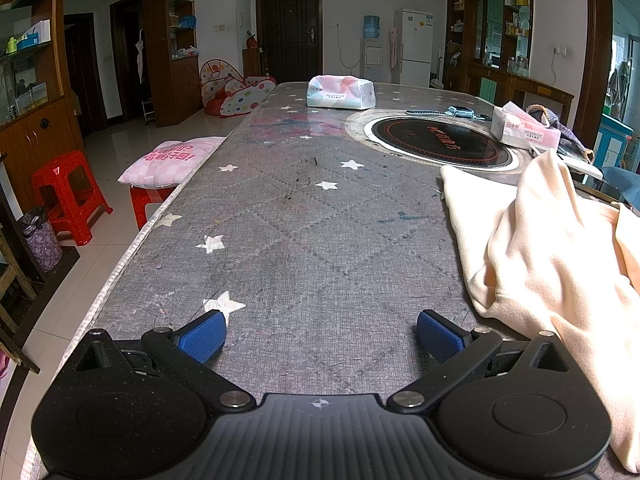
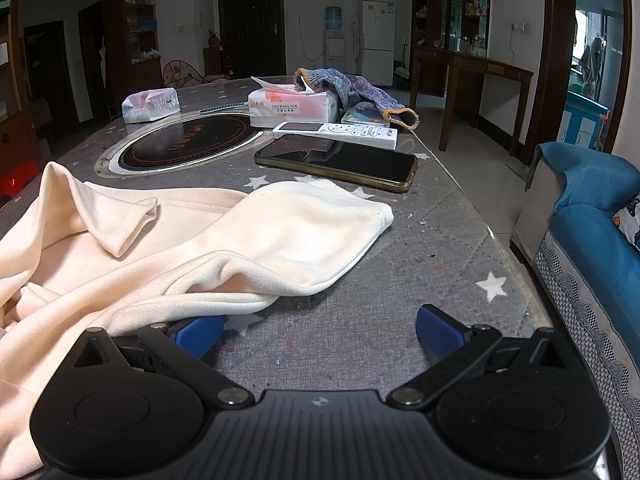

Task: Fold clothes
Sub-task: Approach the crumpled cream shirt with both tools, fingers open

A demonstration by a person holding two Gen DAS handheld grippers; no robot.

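Note:
A cream garment [image 1: 552, 248] lies crumpled on the grey star-patterned table [image 1: 312, 232], at the right of the left wrist view. My left gripper [image 1: 320, 334] hovers open over bare table, its right pad close to the garment's hem. In the right wrist view the same garment [image 2: 168, 240] spreads across the left and centre, with one rounded end reaching toward the table's right side. My right gripper [image 2: 318, 332] is open with nothing between its fingers, and a fold of cloth lies over the tip of its left pad [image 2: 196, 334].
A round black cooktop [image 2: 188, 142] is set in the table beyond the garment. A phone [image 2: 336, 162], a white remote [image 2: 336, 133], a tissue box [image 2: 294, 106], a tissue pack [image 1: 340, 92] and a knitted item [image 2: 360, 92] lie further back. Red stools [image 1: 68, 192] stand left; a blue sofa [image 2: 592, 216] stands right.

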